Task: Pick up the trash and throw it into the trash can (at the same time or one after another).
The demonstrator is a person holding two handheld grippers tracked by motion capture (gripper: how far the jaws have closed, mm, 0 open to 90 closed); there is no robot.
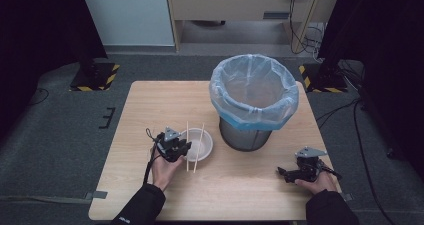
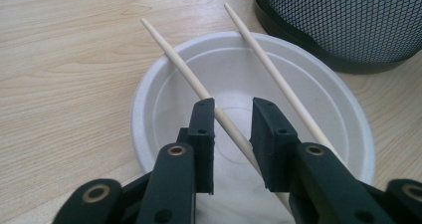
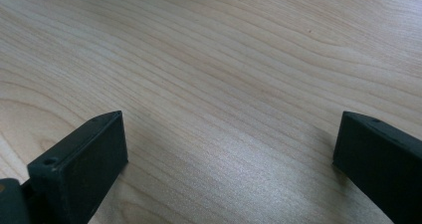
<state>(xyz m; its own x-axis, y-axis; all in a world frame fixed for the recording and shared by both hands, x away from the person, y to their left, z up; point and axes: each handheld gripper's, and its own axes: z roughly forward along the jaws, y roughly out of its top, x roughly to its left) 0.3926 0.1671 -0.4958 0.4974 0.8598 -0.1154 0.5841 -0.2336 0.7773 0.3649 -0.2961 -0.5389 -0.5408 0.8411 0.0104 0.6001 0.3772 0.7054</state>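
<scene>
Nearest, at the front right of the pale wood-grain surface (image 1: 240, 185): right claw (image 3: 229, 154), jaws spread wide with bare wood between them, gripping nothing. Just beyond its jaws in the right claw view, the dark base rim of the bin.

Farther left, left claw (image 2: 232, 129) hovering over the round white disposable bowl (image 2: 164, 92), jaws narrowed to a small gap around the nearer of two pale wooden chopsticks (image 2: 181, 67). Stick running slantwise between the pads, close to the left pad; no firm pinch to be seen, so not yet gripped. Second pale wooden chopstick (image 2: 268, 64) lying outside the right jaw, across the same bowl, both sticks resting on its rim and roughly parallel in the high view.

Beyond the left claw and to its right, touching distance from the bowl: black mesh waste bin (image 2: 348, 20), lined with a translucent pale-blue plastic bag (image 1: 253, 92) folded over its top edge.
</scene>
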